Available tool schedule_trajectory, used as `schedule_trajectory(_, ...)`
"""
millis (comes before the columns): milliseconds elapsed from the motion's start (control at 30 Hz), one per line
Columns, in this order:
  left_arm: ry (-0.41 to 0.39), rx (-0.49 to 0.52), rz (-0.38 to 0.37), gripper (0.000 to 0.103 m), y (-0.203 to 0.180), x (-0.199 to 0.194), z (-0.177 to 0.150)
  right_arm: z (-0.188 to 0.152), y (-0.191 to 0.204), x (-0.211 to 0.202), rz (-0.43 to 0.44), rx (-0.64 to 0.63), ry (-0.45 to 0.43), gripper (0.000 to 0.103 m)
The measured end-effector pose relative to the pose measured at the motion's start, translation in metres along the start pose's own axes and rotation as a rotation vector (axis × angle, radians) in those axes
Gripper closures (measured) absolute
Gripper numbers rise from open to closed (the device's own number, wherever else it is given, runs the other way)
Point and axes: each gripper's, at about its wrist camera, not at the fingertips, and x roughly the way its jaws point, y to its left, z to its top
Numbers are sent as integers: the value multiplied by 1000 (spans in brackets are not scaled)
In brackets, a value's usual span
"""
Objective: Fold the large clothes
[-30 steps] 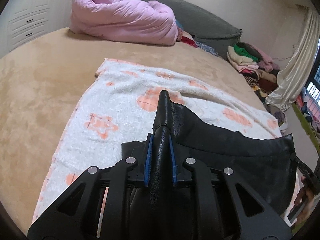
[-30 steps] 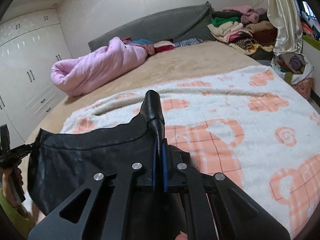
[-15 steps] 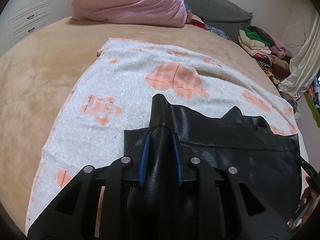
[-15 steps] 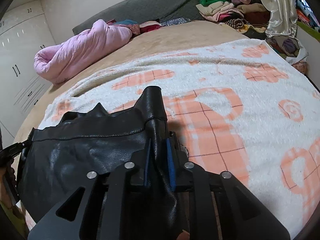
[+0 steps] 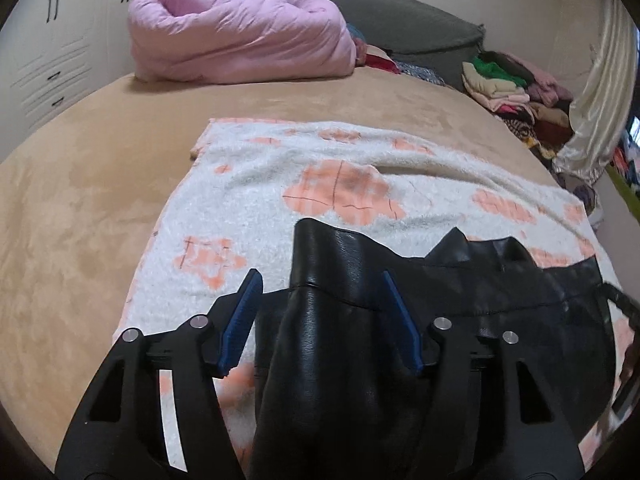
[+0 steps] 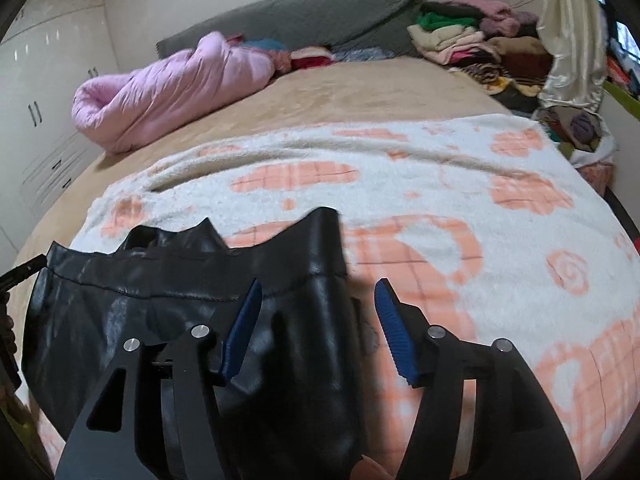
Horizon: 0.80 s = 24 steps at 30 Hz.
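A black leather-like garment point(image 5: 500, 304) lies on a white blanket with orange patches point(image 5: 280, 184) spread over the bed; it also shows in the right wrist view point(image 6: 160, 304). My left gripper point(image 5: 320, 280) is open, its blue pads standing apart on either side of the garment's left corner, which lies loose between them. My right gripper point(image 6: 318, 288) is open too, over the garment's right corner, with the blanket point(image 6: 440, 184) beyond it.
A rolled pink quilt point(image 5: 240, 36) and a grey headboard cushion point(image 5: 400, 16) are at the far end of the tan bed point(image 5: 80, 184). Stacked clothes point(image 5: 512, 80) and a cream curtain point(image 5: 600, 80) stand at the right. White wardrobes point(image 6: 44, 92) line the left wall.
Both grippers lowered the garment's top edge onto the blanket and then opened, letting go of the corners they held pinched.
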Motion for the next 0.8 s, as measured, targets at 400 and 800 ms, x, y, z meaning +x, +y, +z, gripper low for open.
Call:
schedule_trajectory(400,0,21,19,93,-7,18,7,13,3,14,-37,6,-23,90)
schedule_trajectory(800,64,9,45,85,-3,39,-5,-7,-1,45,-98,25,78,82)
